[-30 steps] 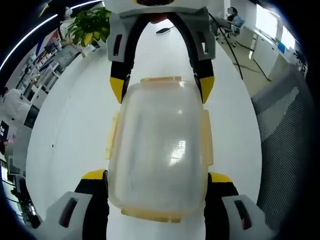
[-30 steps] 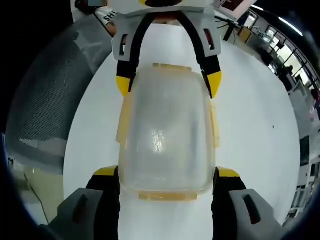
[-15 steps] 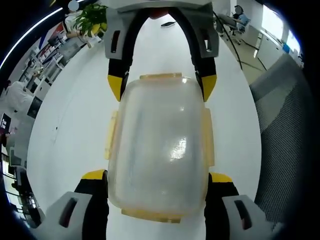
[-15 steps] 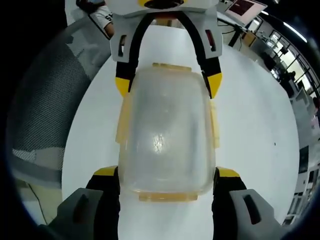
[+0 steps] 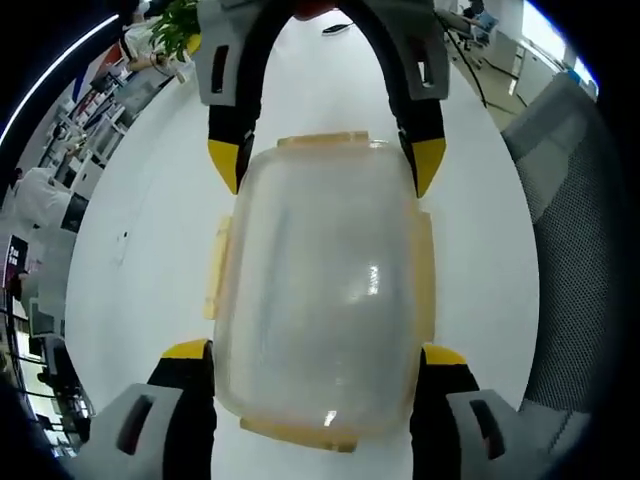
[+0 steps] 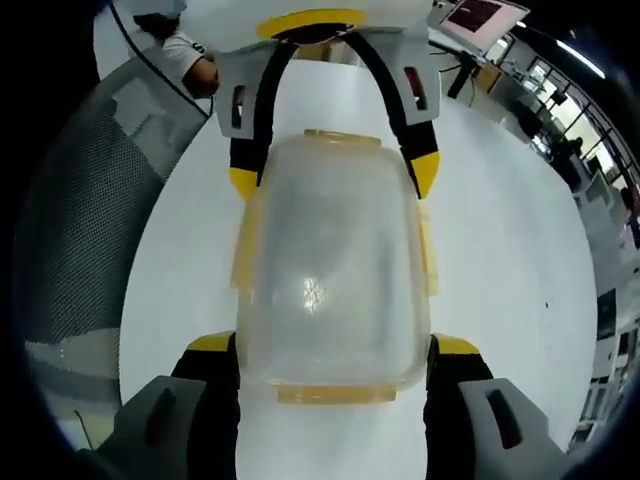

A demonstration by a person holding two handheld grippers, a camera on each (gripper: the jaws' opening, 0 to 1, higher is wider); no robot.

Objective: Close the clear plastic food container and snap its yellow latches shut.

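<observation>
The clear plastic food container (image 5: 322, 295) sits on the white tabletop (image 5: 140, 250) with its lid already down over the base, so the closing looks done; what is left, as far as I can judge, is the yellow latches (image 5: 217, 268), which along the long sides seem to stand slightly out from the walls rather than pressed flat (the clear plastic makes this hard to settle). The left hand-held gripper (image 5: 318, 368) has its jaws spread wide, one on each side of the container's near end, and I cannot tell whether they touch it. The right hand-held gripper (image 6: 335, 362) straddles the opposite end (image 6: 334, 280) the same way, wide open and clamping nothing visibly. The container's long axis runs straight from one gripper to the other, a short-end latch tab (image 6: 335, 393) facing each camera.
</observation>
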